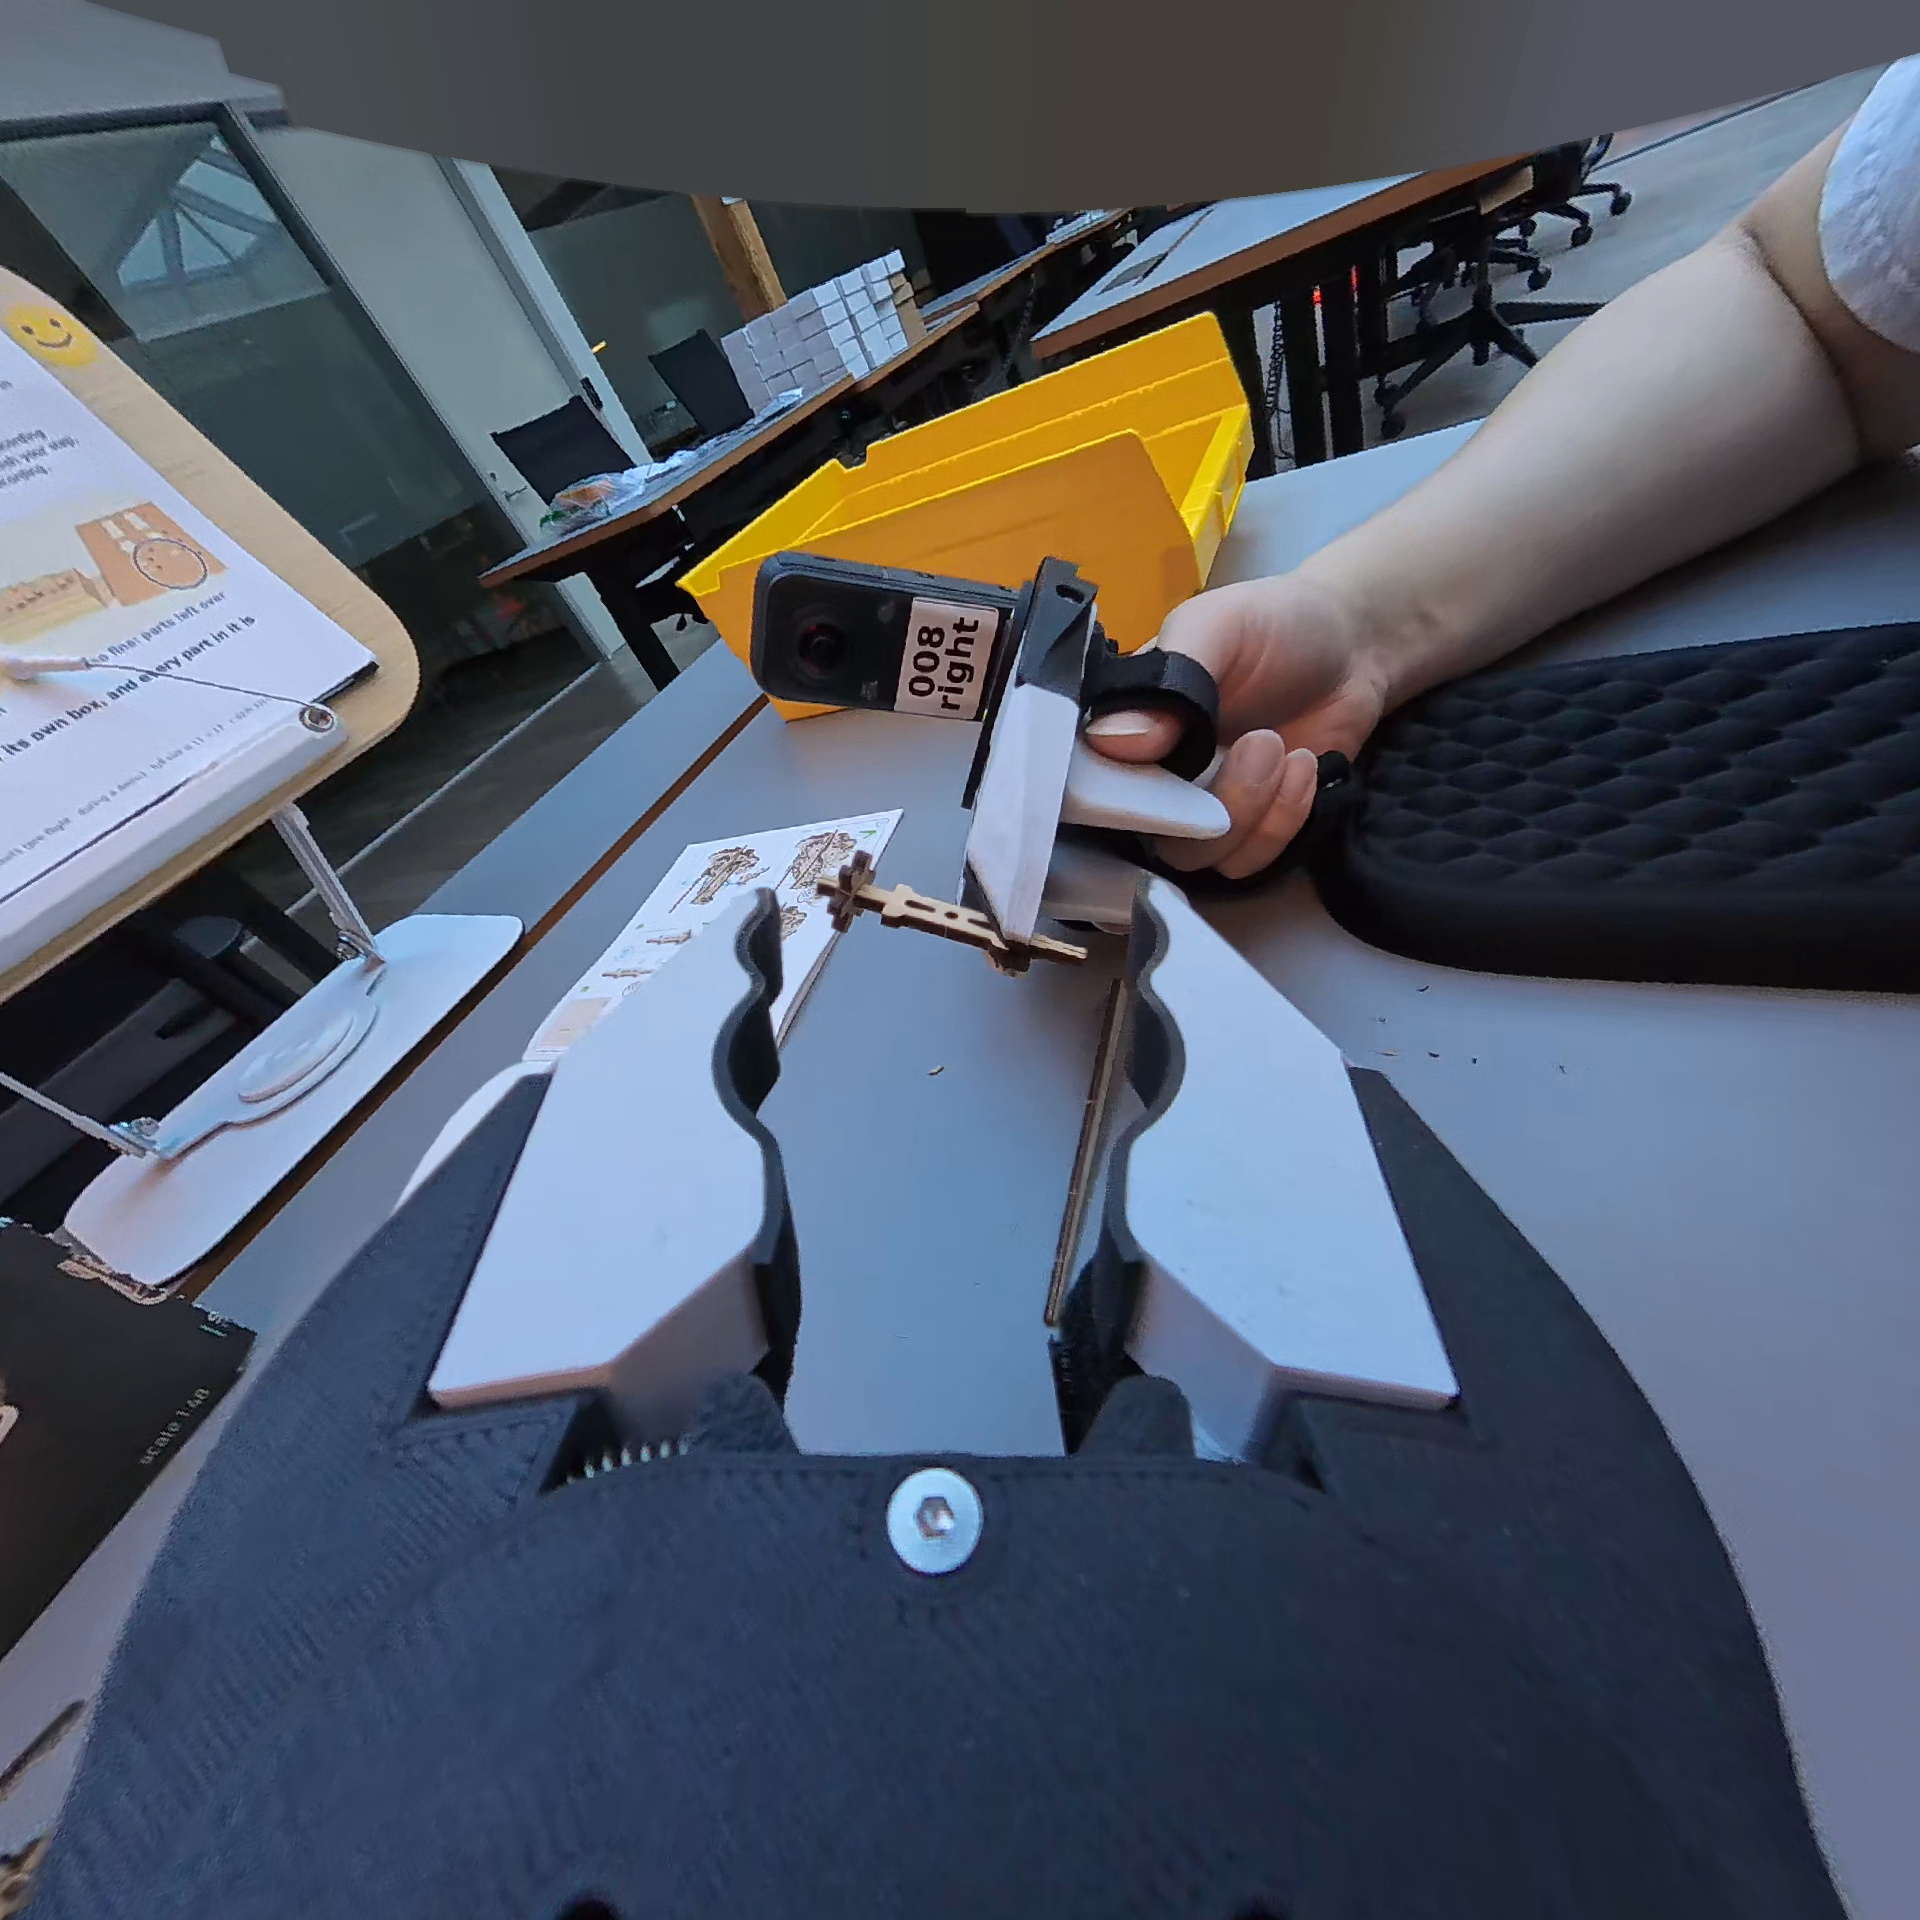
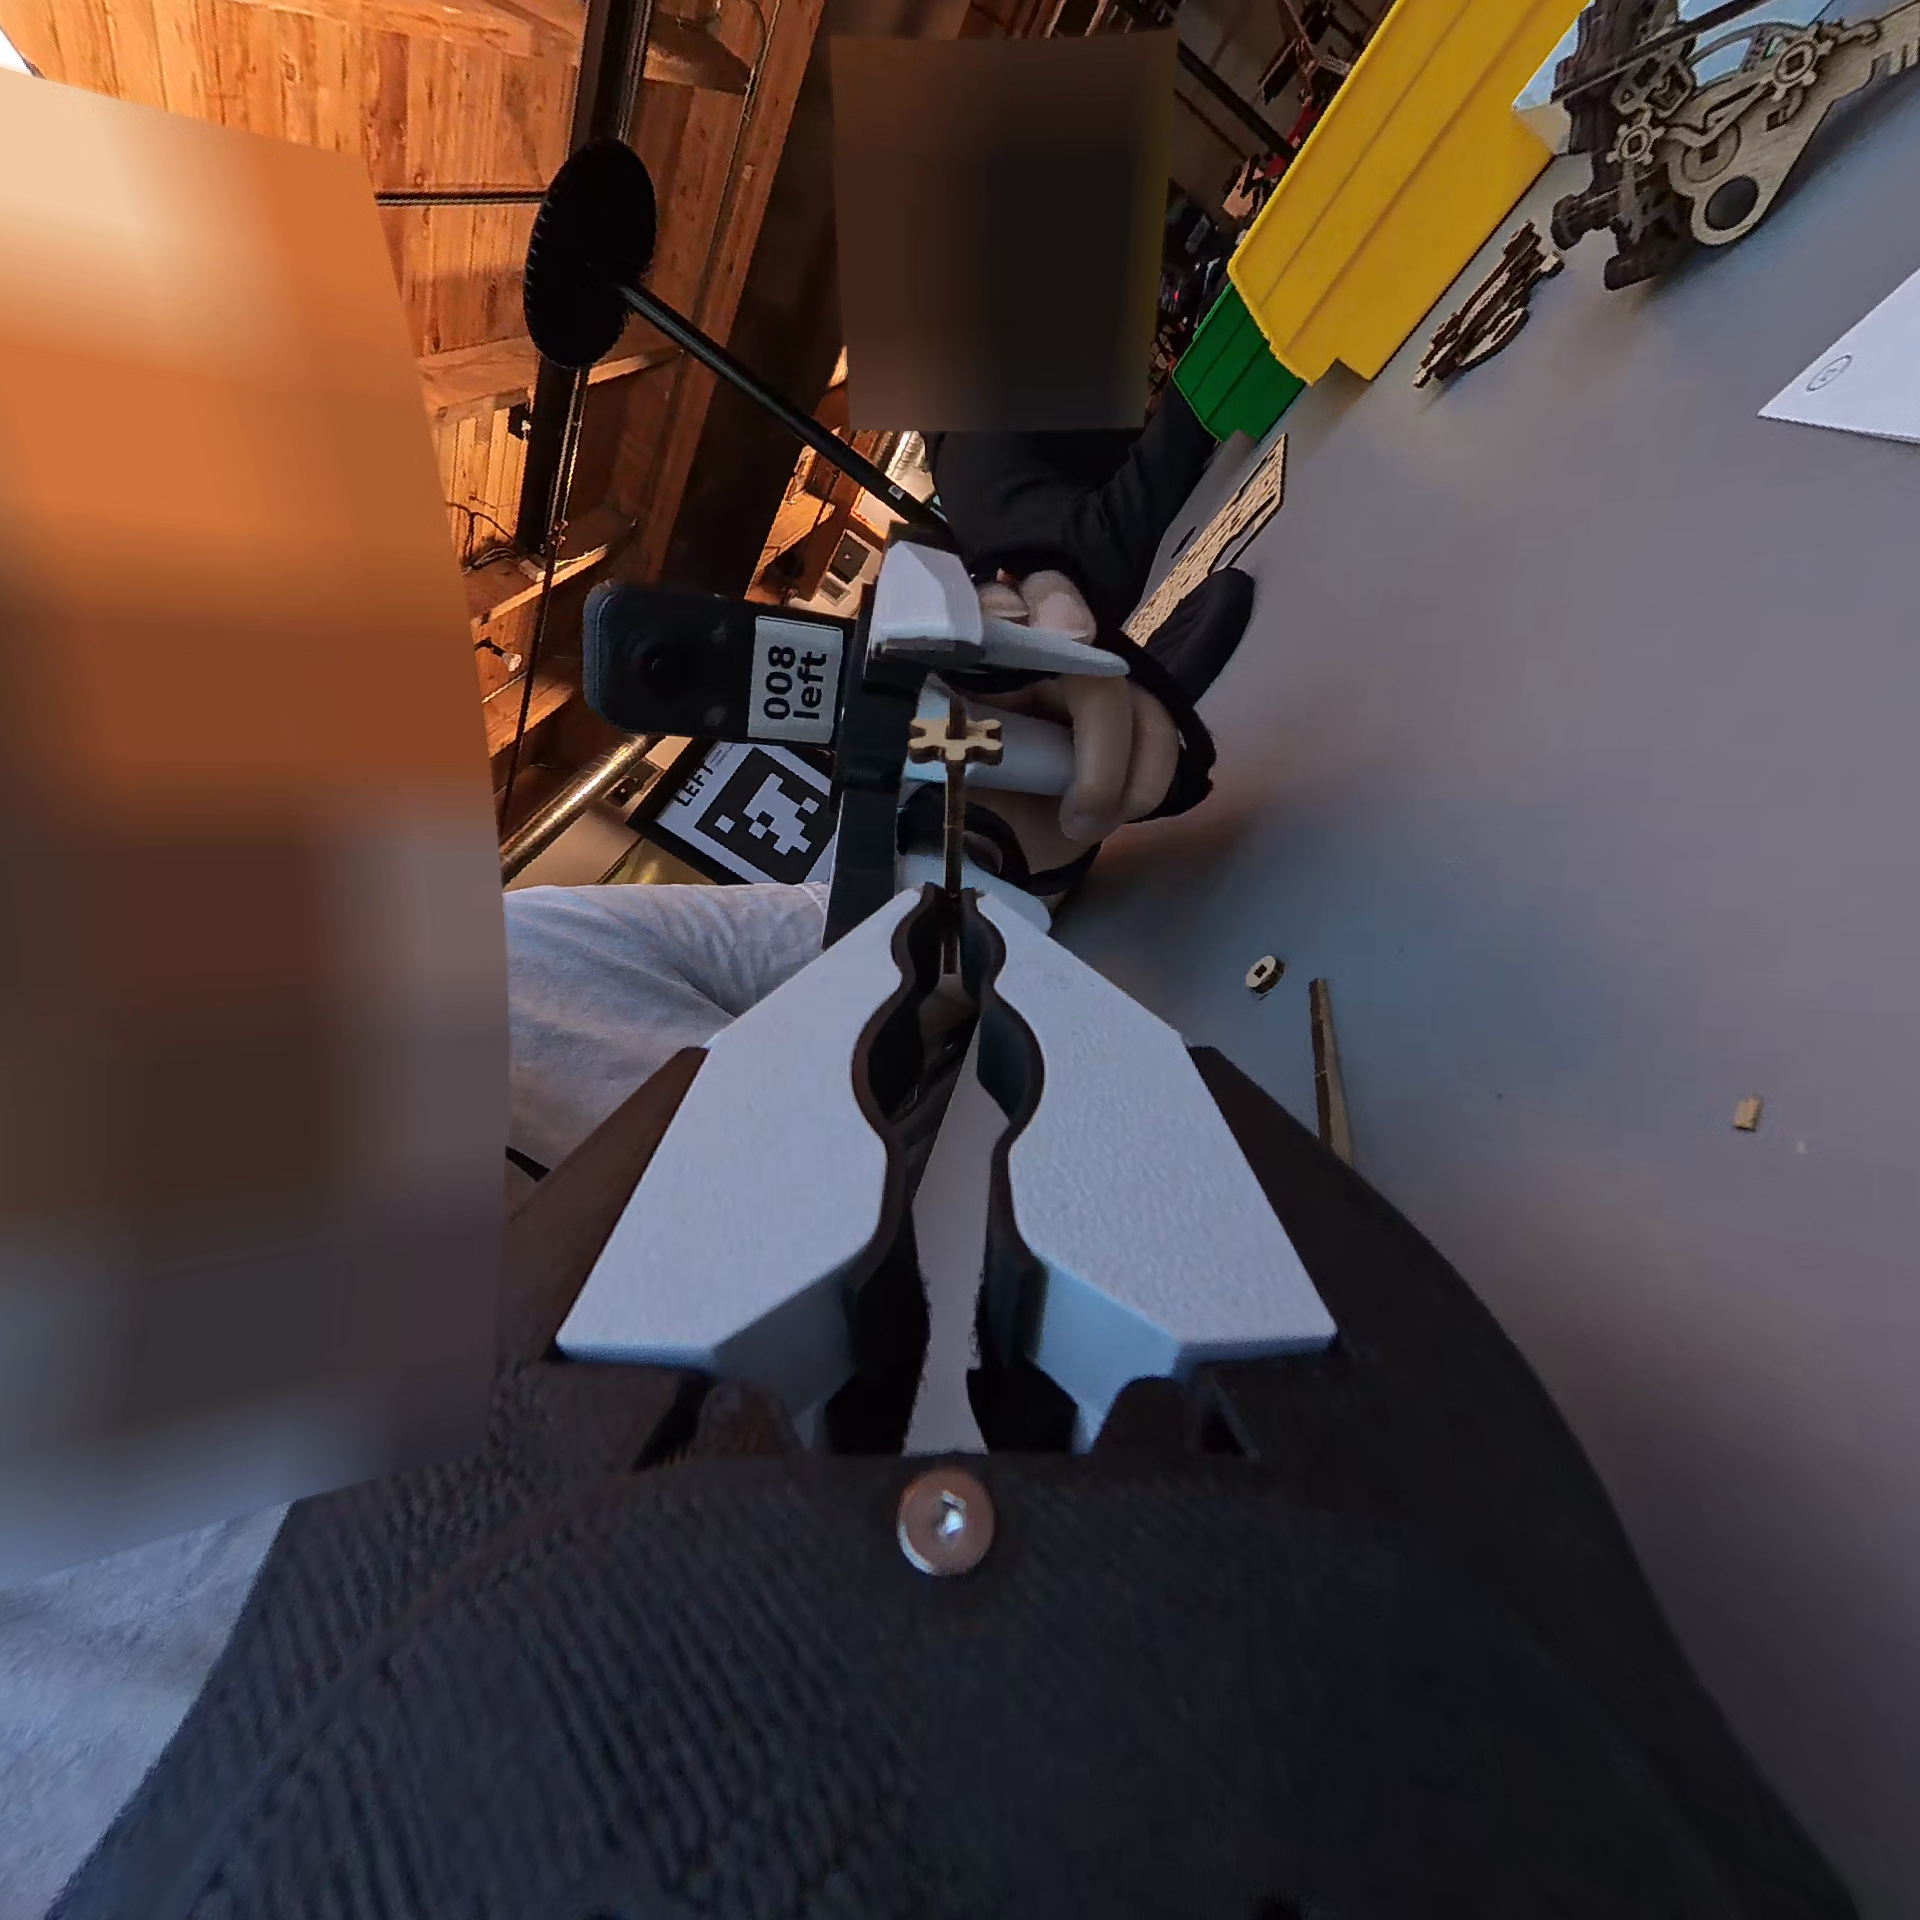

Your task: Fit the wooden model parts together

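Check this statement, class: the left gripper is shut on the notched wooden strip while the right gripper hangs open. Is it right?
The sides are swapped. The right gripper is shut on the notched wooden strip, as the right wrist view shows; the left gripper hangs open in the left wrist view.

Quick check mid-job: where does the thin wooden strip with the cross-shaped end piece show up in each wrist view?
Left wrist view: thin wooden strip with cross-shaped end piece, centre, lying across, pinched by the right gripper.
Right wrist view: same strip, centre, pointing away from the fingertips.
Shared landmark: yellow plastic bin.
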A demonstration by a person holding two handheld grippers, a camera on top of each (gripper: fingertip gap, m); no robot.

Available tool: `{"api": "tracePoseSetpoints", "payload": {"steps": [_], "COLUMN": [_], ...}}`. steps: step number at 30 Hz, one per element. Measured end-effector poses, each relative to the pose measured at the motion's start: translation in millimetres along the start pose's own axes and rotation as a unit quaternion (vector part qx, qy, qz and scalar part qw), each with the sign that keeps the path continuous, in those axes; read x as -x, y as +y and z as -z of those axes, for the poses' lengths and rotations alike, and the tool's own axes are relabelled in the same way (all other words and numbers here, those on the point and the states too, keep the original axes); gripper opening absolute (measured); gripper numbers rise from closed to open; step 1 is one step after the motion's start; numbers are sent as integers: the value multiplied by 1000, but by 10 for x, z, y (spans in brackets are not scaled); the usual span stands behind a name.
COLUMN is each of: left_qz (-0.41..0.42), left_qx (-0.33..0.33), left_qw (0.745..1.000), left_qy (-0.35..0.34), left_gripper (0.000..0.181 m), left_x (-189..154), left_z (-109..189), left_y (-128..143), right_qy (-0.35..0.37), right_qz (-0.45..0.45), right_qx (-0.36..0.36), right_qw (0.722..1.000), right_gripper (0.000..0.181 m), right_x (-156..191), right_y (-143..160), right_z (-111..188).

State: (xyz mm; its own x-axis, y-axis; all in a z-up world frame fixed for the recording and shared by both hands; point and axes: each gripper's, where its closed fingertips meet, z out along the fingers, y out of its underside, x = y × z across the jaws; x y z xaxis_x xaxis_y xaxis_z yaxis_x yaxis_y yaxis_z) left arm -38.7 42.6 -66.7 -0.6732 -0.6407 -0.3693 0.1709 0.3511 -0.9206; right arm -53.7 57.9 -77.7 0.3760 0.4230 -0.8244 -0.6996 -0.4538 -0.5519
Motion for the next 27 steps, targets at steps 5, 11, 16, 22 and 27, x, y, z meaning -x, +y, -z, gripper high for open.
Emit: {"api": "tracePoseSetpoints", "payload": {"steps": [5,11,16,22,27], "left_qz": [-43,-68,-61,-80,-57], "left_qx": [12,30,28,29,11], "left_qw": [999,997,998,996,998], "left_qy": [-13,-13,-10,-12,-9], "left_gripper": [61,52,48,48,48], "left_x": [-2,-39,-40,-50,-52], "left_z": [6,-18,-22,-26,-17], "left_y": [15,73,80,95,29], "right_qy": [-1,-9,-10,-4,10], "right_qz": [-12,-32,-36,-27,57], "right_qx": [5,10,7,15,38], "right_qw": [1000,999,999,1000,998], "right_gripper": [0,0,0,0,6], "right_x": [-9,-5,-9,-17,51], "right_y": [22,40,31,45,29], "right_z": [-12,-20,-13,-10,2]}}
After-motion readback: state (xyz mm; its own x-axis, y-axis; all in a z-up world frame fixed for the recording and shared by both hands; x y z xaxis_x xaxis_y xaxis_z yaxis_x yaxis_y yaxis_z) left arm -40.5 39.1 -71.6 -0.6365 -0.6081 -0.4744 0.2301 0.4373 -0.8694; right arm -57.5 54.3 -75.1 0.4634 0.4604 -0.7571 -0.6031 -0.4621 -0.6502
